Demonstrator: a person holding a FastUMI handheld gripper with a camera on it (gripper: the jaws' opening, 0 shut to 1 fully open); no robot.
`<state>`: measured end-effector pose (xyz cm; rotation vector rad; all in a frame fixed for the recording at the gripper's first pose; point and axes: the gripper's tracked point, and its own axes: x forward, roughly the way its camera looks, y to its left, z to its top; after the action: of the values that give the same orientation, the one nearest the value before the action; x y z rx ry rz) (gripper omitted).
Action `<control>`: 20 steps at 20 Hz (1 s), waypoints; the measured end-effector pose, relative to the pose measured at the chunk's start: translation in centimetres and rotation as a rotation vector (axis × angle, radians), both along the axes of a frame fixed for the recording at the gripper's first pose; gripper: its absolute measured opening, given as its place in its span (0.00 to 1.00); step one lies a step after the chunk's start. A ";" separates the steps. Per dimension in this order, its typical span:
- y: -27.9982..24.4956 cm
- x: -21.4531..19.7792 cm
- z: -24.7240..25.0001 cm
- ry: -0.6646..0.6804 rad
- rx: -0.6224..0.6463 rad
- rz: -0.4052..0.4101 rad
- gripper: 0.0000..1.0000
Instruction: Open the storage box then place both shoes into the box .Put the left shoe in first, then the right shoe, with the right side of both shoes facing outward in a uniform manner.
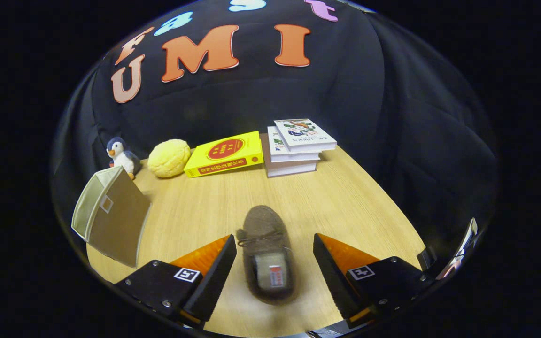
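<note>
Brown moccasin shoe (pixel 266 253) sits on the worktop (pixel 336 202) between the fingers of the wide-open, empty tool (pixel 275 272), toe toward the books (pixel 296 145) at the far edge; storage box (pixel 111 216) near the left edge; looks like shoe pickup, so close squarely, then carry it left.

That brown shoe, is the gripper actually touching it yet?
Apart. The gripper view shows the gripper open, bare table on both sides between its fingers and the brown shoe.
</note>
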<state>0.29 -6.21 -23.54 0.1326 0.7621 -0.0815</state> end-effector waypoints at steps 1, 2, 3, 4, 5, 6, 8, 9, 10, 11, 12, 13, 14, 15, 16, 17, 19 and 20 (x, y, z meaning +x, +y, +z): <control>-0.6 -0.4 -1.0 0.020 0.001 0.001 0.98; -1.0 -0.7 -2.0 0.038 -0.002 0.007 0.98; -1.4 -0.9 -2.8 0.049 -0.006 0.013 0.98; -1.6 -1.1 -3.6 0.061 -0.009 0.022 0.95; -1.8 -1.1 -4.4 0.069 -0.012 0.026 0.92; -1.8 -1.0 -5.2 0.081 -0.008 0.033 0.86; -1.6 -0.5 -6.8 0.103 -0.001 0.049 0.74; -1.5 -0.4 -7.6 0.119 -0.011 0.061 0.70; -1.1 -0.1 -8.1 0.124 -0.005 0.077 0.62; -0.7 0.2 -8.4 0.127 0.003 0.084 0.54; -0.3 0.4 -8.7 0.133 0.011 0.091 0.43; 0.1 0.5 -8.9 0.141 0.017 0.094 0.36; 0.0 0.7 -9.1 0.143 0.006 0.085 0.20; 0.0 0.9 -9.1 0.142 -0.006 0.084 0.09; -0.1 0.8 -9.1 0.140 -0.015 0.080 0.03; -0.1 0.9 -8.9 0.139 -0.011 0.076 0.03; 0.1 0.8 -8.3 0.135 0.026 0.053 0.01; 0.1 0.9 -7.8 0.127 0.031 0.045 0.01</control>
<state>1.15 -6.08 -31.29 0.1405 0.8926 -0.0359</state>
